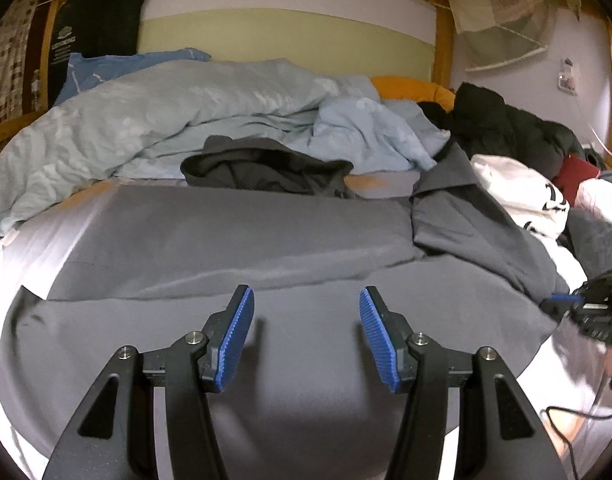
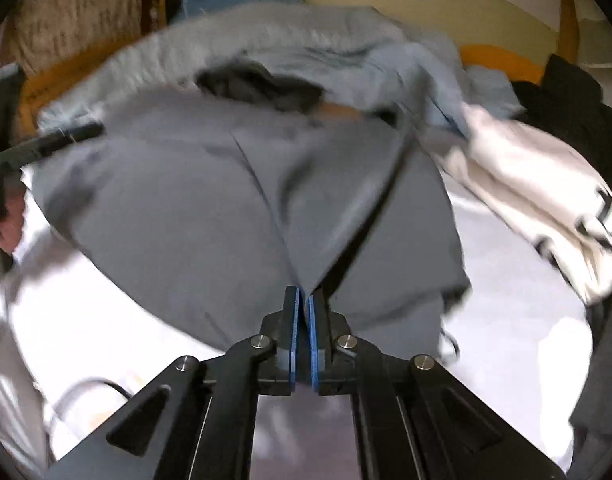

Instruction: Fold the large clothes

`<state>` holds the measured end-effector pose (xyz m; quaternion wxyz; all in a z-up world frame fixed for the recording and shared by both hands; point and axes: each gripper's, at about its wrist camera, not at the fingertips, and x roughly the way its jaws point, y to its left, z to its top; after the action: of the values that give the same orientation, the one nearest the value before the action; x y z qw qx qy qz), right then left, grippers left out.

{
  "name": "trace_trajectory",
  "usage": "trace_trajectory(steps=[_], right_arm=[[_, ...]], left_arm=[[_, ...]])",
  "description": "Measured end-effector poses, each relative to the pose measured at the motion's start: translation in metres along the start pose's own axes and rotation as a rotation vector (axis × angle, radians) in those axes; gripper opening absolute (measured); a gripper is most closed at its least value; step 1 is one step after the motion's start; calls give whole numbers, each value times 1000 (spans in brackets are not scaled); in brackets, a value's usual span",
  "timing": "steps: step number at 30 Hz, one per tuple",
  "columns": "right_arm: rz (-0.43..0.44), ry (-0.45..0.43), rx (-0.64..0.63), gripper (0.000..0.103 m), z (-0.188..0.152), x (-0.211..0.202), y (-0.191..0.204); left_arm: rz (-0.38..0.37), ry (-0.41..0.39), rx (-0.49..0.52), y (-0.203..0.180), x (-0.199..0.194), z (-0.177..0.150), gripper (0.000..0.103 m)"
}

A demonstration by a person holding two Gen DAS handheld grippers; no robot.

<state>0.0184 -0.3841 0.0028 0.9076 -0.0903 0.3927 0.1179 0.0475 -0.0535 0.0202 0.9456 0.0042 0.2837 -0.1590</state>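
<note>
Grey garment (image 1: 233, 224) lies spread on the bed, twelve o'clock of my left claw (image 1: 306, 336), half open, empty. My right claw (image 2: 301, 300) pinches its edge; next, carry it across.

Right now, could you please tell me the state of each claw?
Left claw: open, empty, above the grey garment.
Right claw: closed, pinching an edge of the grey garment.

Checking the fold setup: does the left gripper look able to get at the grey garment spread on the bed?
Probably yes. The left gripper is open and hovers right over the flat grey garment, nothing between them. The right gripper is pinching the garment's right side, clear of that path.
</note>
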Motion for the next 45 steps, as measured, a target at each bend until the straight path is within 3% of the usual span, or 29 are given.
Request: trace_trajectory(steps=[2, 4, 6, 8, 10, 12, 16, 19, 21, 24, 26, 28, 31, 34, 39, 43, 45], right_arm=[[45, -19, 51, 23, 11, -12, 1], [30, -109, 37, 59, 28, -27, 4], [-26, -176, 11, 60, 47, -38, 9], [-113, -187, 27, 60, 81, -33, 3], [-177, -175, 81, 64, 103, -27, -6], [-227, -105, 166, 66, 133, 0, -27], [-222, -10, 294, 66, 169, 67, -77], [-139, 194, 399, 66, 173, 132, -111], [-78, 236, 519, 64, 169, 153, -126], [-76, 165, 541, 4, 172, 143, -119], [-124, 2, 439, 4, 181, 106, -90], [-103, -143, 348, 4, 189, 66, -53], [33, -252, 225, 4, 182, 14, 10], [74, -201, 86, 4, 156, -1, 74], [167, -100, 99, 5, 95, 24, 137], [187, -53, 210, 26, 48, 41, 162], [176, -53, 259, 29, 29, 42, 165]], left_arm=[[16, -3, -5, 2, 3, -3, 54], [33, -9, -30, 8, 7, -5, 54], [50, -12, -58, 15, 12, -8, 54], [46, 9, -86, 22, 17, -13, 54], [31, 19, -103, 26, 21, -18, 54], [15, 22, -116, 28, 23, -20, 54], [-23, 29, -151, 35, 25, -21, 54], [-53, 26, -178, 40, 24, -22, 54], [-66, 22, -188, 41, 23, -22, 54], [-74, 19, -196, 42, 23, -22, 54], [-77, 7, -203, 43, 19, -23, 54], [-50, -6, -211, 44, 10, -22, 54], [118, -58, -131, 37, -18, -17, 54], [171, -126, -59, 32, -54, -10, 54], [116, -98, -120, 35, -77, -17, 54], [90, -31, -136, 30, -75, -33, 54], [55, -11, -150, 25, -75, -38, 54]])
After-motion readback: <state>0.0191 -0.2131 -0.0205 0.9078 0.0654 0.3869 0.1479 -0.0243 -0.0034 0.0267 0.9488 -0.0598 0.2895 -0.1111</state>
